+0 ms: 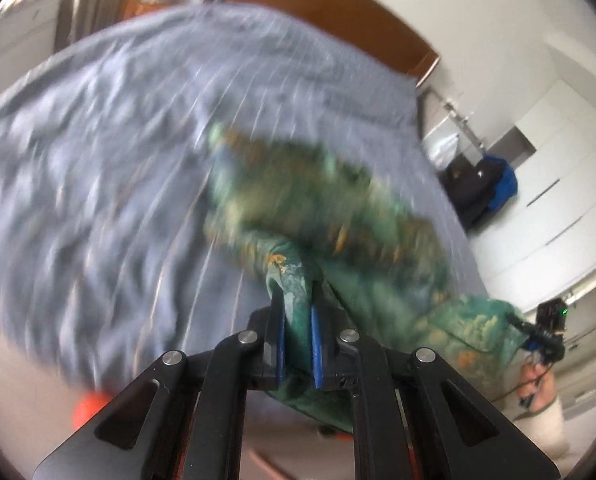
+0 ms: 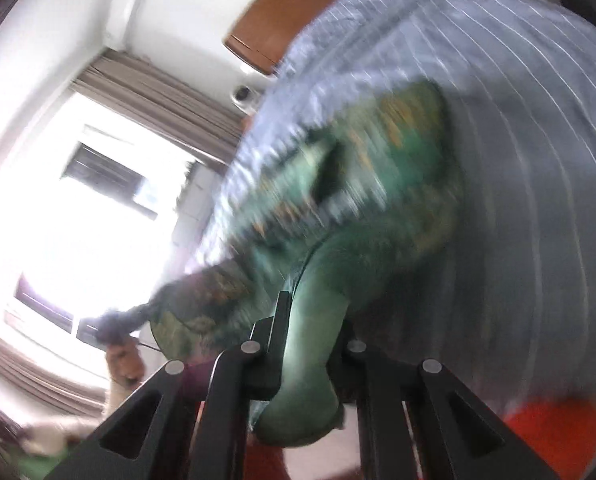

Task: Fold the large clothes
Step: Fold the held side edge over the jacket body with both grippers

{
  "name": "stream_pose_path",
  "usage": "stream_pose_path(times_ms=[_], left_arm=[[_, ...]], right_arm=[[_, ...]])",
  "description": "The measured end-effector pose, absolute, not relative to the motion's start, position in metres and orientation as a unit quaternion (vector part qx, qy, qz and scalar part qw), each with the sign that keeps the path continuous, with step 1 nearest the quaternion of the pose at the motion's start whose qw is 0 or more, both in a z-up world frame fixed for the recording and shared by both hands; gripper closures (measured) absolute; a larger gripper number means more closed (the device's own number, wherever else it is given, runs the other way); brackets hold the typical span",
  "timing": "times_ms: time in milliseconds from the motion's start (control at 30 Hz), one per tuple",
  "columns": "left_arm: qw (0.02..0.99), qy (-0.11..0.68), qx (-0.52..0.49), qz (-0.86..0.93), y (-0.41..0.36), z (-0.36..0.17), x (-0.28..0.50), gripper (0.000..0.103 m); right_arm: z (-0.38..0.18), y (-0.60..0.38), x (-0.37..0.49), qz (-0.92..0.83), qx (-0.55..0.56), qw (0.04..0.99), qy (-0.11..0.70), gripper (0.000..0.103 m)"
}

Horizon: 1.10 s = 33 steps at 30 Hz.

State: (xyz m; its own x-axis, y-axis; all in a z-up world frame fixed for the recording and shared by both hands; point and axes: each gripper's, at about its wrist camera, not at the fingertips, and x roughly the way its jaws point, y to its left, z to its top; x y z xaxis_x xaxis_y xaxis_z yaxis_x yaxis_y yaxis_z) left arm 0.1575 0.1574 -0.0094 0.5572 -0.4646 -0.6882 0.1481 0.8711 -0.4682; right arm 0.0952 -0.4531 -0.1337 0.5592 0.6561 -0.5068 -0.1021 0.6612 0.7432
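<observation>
Left gripper (image 1: 298, 304) pinched narrow on a fold of the green garment (image 1: 338, 208); right gripper (image 2: 310, 320) clamped on another bunch of it. Cloth hangs ahead of both, above the striped bedsheet (image 1: 97, 140); frames blurred

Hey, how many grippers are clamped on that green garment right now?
2. The left gripper pinches a fold of the green garment above the striped bed cover. The right gripper grips another bunched part of it. Motion blur hides finer details.
</observation>
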Motion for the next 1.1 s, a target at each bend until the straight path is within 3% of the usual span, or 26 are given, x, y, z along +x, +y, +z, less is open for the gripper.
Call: stream_pose_path(times_ms=[200,433,667,867,900,933,967,1000,1067,1100], left_arm=[[0.878,0.432,-0.159,-0.134,0.123,0.006,0.311,0.095],[0.859,0.488,-0.150,-0.047,0.103,-0.064,0.440,0.095],[0.832,0.534,-0.153,-0.012,0.096,-0.135,0.470,0.085],[0.828,0.525,-0.187,-0.056,0.111,-0.113,0.460,0.075],[0.830,0.523,-0.185,-0.058,0.113,-0.106,0.459,0.065],[0.835,0.518,-0.178,-0.049,0.114,-0.099,0.458,0.034],[0.849,0.503,-0.161,-0.026,0.117,-0.087,0.456,0.017],[0.863,0.481,-0.153,-0.010,0.122,-0.076,0.453,0.001],[0.878,0.454,-0.150,0.002,0.131,-0.058,0.450,0.002],[0.877,0.455,-0.155,0.006,0.135,-0.053,0.450,0.002]], right_arm=[[-0.097,-0.471,0.217,0.219,0.351,0.828,0.379,0.092],[-0.165,-0.518,0.361,0.103,0.402,0.808,0.418,0.092],[-0.264,-0.537,0.407,0.037,0.493,0.755,0.431,0.089],[-0.262,-0.546,0.408,0.070,0.518,0.734,0.433,0.080],[-0.257,-0.548,0.406,0.074,0.517,0.733,0.435,0.079],[-0.250,-0.550,0.405,0.078,0.515,0.733,0.437,0.077],[-0.246,-0.550,0.405,0.082,0.515,0.733,0.437,0.075],[-0.241,-0.550,0.405,0.086,0.516,0.732,0.437,0.069],[-0.231,-0.554,0.402,0.093,0.527,0.730,0.426,0.028],[-0.222,-0.557,0.400,0.085,0.530,0.738,0.410,0.000]])
